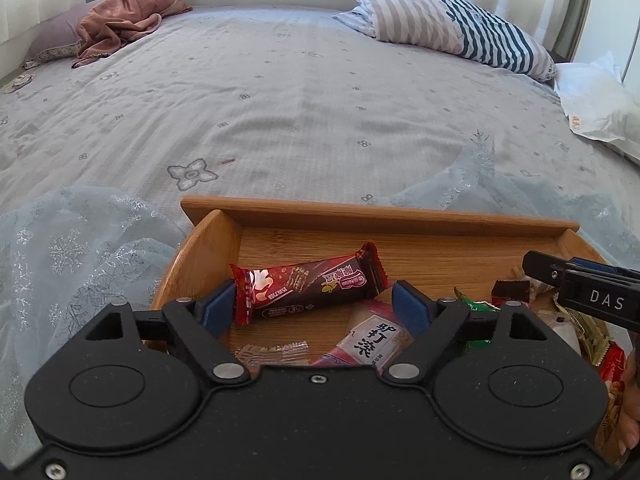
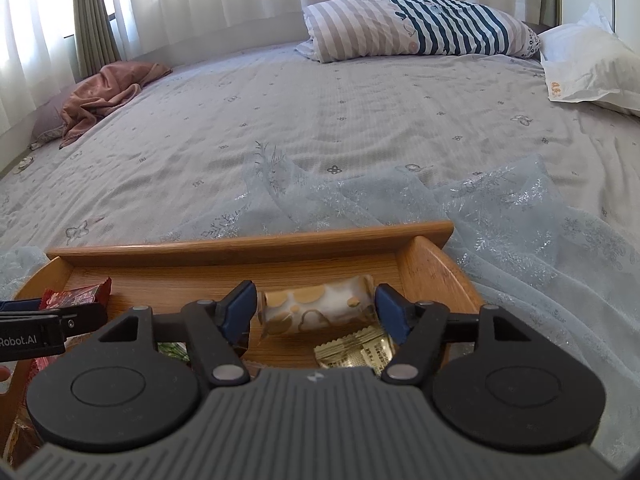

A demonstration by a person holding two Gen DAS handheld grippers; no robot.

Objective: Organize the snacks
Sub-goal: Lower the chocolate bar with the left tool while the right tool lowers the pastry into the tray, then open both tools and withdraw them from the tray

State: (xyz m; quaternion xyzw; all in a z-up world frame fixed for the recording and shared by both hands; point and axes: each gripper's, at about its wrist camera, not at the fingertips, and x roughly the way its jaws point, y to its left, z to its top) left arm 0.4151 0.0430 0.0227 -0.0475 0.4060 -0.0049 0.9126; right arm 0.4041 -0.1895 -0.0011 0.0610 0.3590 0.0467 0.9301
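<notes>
A wooden tray (image 1: 376, 216) sits on the bed and holds several snack packets. My left gripper (image 1: 312, 300) has its blue pads at both ends of a red chocolate bar (image 1: 308, 284) and holds it over the tray's left part. A pink packet with black characters (image 1: 372, 340) lies below it. My right gripper (image 2: 316, 306) is shut on a cream and gold wrapped snack (image 2: 318, 304) over the tray's (image 2: 248, 246) right part, above a gold foil packet (image 2: 356, 350). The right gripper also shows in the left wrist view (image 1: 580, 284).
A sheer pale blue snowflake cloth (image 2: 520, 220) lies under and around the tray. On the grey bedspread (image 1: 280, 100) are a striped pillow (image 1: 452, 28), a brown cloth (image 1: 120, 20) and a white bag (image 1: 600, 108). More packets (image 1: 580, 328) crowd the tray's right side.
</notes>
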